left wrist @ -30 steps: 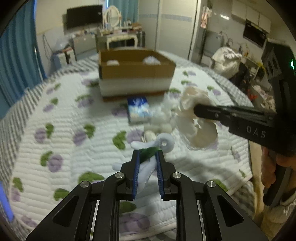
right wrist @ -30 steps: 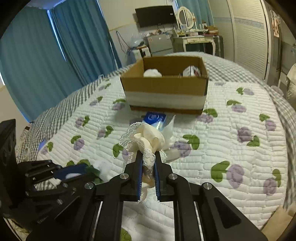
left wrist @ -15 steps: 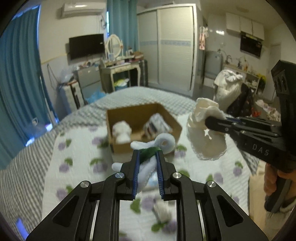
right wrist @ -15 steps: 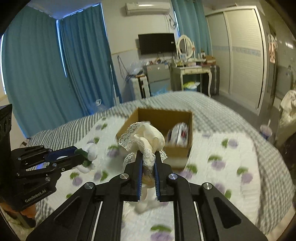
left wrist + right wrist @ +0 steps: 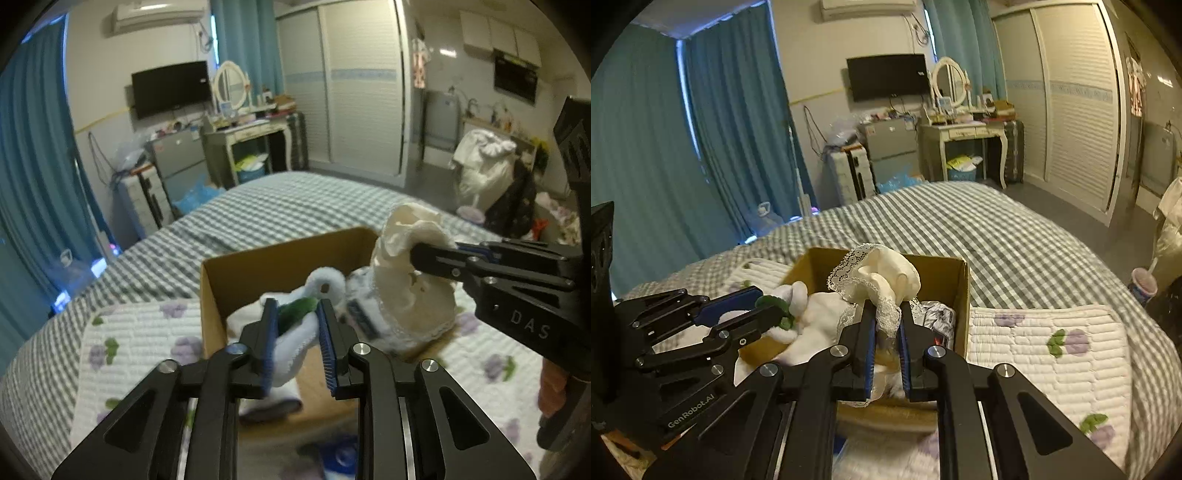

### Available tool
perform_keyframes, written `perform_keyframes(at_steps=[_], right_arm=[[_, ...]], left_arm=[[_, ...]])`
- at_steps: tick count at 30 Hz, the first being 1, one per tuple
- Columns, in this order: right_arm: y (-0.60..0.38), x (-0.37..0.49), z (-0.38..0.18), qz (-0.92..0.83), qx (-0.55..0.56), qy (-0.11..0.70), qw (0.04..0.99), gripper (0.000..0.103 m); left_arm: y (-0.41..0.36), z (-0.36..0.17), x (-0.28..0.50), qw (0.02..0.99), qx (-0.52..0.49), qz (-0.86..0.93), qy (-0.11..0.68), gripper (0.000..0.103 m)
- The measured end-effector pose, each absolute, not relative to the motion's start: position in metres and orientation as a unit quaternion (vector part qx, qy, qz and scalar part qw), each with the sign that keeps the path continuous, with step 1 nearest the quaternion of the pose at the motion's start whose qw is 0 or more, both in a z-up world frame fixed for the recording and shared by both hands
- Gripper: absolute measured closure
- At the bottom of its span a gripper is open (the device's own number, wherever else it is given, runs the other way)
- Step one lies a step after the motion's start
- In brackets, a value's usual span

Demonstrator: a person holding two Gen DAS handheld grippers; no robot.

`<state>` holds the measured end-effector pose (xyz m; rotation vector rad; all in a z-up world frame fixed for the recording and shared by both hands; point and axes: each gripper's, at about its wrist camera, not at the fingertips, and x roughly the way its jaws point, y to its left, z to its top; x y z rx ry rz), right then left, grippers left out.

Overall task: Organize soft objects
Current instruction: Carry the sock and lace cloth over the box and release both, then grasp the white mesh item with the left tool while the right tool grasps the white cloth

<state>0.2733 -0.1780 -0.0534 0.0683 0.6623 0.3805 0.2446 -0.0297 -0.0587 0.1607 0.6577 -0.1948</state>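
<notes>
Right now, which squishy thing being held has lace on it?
The cream cloth in the right gripper. The left gripper holds a white plush toy with green, no lace.

A bed (image 5: 1015, 236) covered in grey-and-white check fills the middle of the room, with a white quilted pad (image 5: 1052, 347) printed with purple and green flowers laid on top. Teal curtains (image 5: 701, 147) hang along the left wall. A black television (image 5: 888, 76) is mounted on the far wall under an air conditioner (image 5: 868, 7). Beside it stands a cream dressing table (image 5: 964, 136) with an oval mirror (image 5: 947, 82). A louvred wardrobe (image 5: 1075, 110) lines the right side. A cup with a straw (image 5: 1144, 284) sits near the bed's right edge.
</notes>
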Motion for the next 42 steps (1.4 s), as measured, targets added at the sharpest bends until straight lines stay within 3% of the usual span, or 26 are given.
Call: perform_keyframes(at_steps=[3,4,7,10,12,15,23,31,42], right_arm=[[-0.176,0.292,-0.073,0.178,0.034,0.336,0.924,0.086],[-0.175,0.295,-0.078,0.171,0.03,0.339,0.925,0.079],[-0.178,0.297,-0.085,0.156,0.034,0.342,0.926,0.054],[-0.185,0.291,-0.078,0.15,0.039,0.337,0.929,0.047],[-0.19,0.281,-0.064,0.139,0.036,0.327,0.934,0.037],[-0.199,0.253,-0.028,0.13,0.034,0.305,0.943,0.028],[-0.209,0.155,0.058,0.126,0.002,0.264,0.956,0.001],[-0.202,0.081,0.063,0.13,-0.044,0.272,0.953,0.0],[-0.207,0.056,-0.056,0.105,-0.033,0.342,0.933,0.0]], left_arm=[[-0.025,-0.075,0.259,0.94,0.079,-0.082,0.321,0.037],[-0.025,-0.076,0.26,0.942,0.075,-0.079,0.317,0.032],[-0.019,-0.079,0.264,0.941,0.069,-0.073,0.323,0.032],[-0.015,-0.068,0.259,0.942,0.062,-0.064,0.325,0.032],[-0.013,-0.055,0.248,0.944,0.062,-0.059,0.319,0.031],[-0.011,-0.025,0.224,0.952,0.062,-0.044,0.298,0.023],[0.0,0.06,0.132,0.969,0.045,-0.008,0.243,0.022],[0.004,0.051,0.074,0.964,0.044,0.008,0.263,0.022],[-0.019,-0.079,0.061,0.923,0.01,-0.003,0.384,0.025]])
